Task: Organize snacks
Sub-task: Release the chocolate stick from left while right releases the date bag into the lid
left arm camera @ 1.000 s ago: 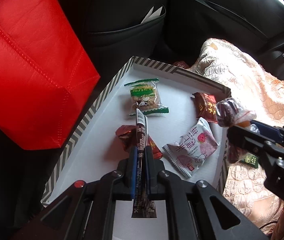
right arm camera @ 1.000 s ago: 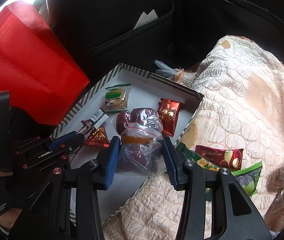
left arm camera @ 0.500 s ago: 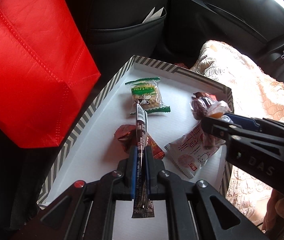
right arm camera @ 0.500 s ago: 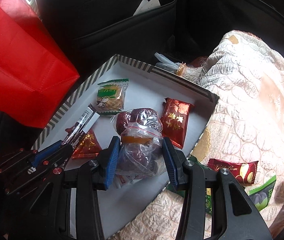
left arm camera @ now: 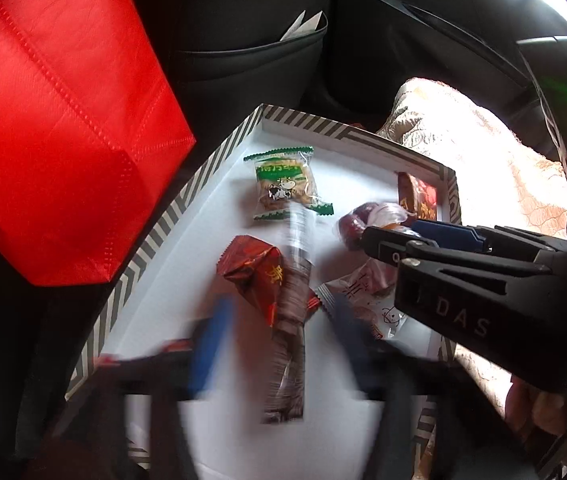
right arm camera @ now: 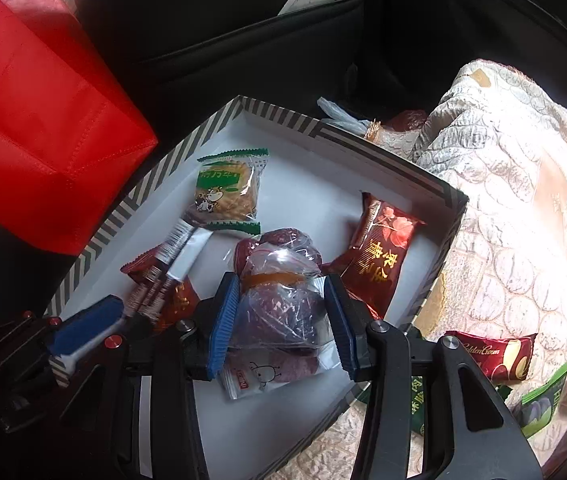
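A white tray with a striped rim [left arm camera: 171, 216] [right arm camera: 151, 184] holds several snack packets. My left gripper [left arm camera: 275, 332] is open, its blue pads blurred, and the brown snack bar [left arm camera: 289, 320] lies loose between them on the tray, also seen in the right wrist view [right arm camera: 163, 276]. My right gripper [right arm camera: 279, 316] is shut on a clear bag of dark red fruit [right arm camera: 279, 284] just above the tray; the bag shows in the left view [left arm camera: 367, 220]. A green biscuit packet [left arm camera: 283, 184] [right arm camera: 227, 192] lies further back.
A red fabric bag [left arm camera: 55, 120] [right arm camera: 31, 120] stands left of the tray. A beige quilted cloth [right arm camera: 523, 200] on the right carries more snack packets [right arm camera: 495, 356]. A dark seat back with a pocket [left arm camera: 251, 48] is behind. Red packets [right arm camera: 379, 256] lie in the tray.
My left gripper has opened and let go of the brown snack bar, which now lies on the tray. My right gripper with the fruit bag has moved further over the tray.
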`<action>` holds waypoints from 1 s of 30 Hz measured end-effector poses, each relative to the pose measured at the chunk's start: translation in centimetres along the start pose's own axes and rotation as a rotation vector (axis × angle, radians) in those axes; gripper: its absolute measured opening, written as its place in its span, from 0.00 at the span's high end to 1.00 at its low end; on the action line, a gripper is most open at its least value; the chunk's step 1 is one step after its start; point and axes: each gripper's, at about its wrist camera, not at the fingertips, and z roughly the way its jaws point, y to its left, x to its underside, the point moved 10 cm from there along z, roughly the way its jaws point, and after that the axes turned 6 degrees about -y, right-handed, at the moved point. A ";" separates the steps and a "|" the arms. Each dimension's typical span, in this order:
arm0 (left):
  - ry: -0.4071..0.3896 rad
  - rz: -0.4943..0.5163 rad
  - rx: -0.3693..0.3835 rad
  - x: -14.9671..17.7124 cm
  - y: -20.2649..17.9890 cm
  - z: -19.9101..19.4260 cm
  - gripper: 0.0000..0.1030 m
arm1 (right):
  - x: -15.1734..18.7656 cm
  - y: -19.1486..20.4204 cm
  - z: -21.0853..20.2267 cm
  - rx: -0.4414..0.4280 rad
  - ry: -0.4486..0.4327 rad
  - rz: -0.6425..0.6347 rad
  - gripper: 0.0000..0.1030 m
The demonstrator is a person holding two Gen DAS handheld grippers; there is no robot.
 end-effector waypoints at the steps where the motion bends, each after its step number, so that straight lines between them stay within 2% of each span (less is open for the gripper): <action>1: -0.013 -0.005 0.001 0.0 0.1 -0.3 0.27 | 0.0 0.1 -0.1 -0.006 0.003 -0.001 0.58; 6: -0.021 -0.009 -0.016 0.3 0.3 -1.2 0.19 | -0.1 -0.2 -1.8 -0.027 -0.003 0.032 0.57; 9: -0.021 -0.005 -0.025 0.5 0.1 -1.9 0.16 | 0.0 -1.1 -4.1 -0.035 -0.039 0.069 0.57; 14: -0.031 0.005 -0.033 1.0 -0.9 -3.2 0.12 | 2.0 -3.9 -8.2 -0.038 -0.072 0.123 0.57; 19: -0.069 0.042 -0.045 2.0 -3.0 -5.0 0.11 | 5.4 -6.8 -11.5 -0.017 -0.073 0.143 0.57; 24: -0.075 0.072 -0.059 3.7 -5.3 -6.1 0.08 | 7.7 -9.4 -14.5 0.012 -0.117 0.167 0.57; 30: -0.051 0.168 -0.015 5.3 -10.0 -7.0 0.08 | 10.1 -12.1 -16.4 0.036 -0.142 0.207 0.57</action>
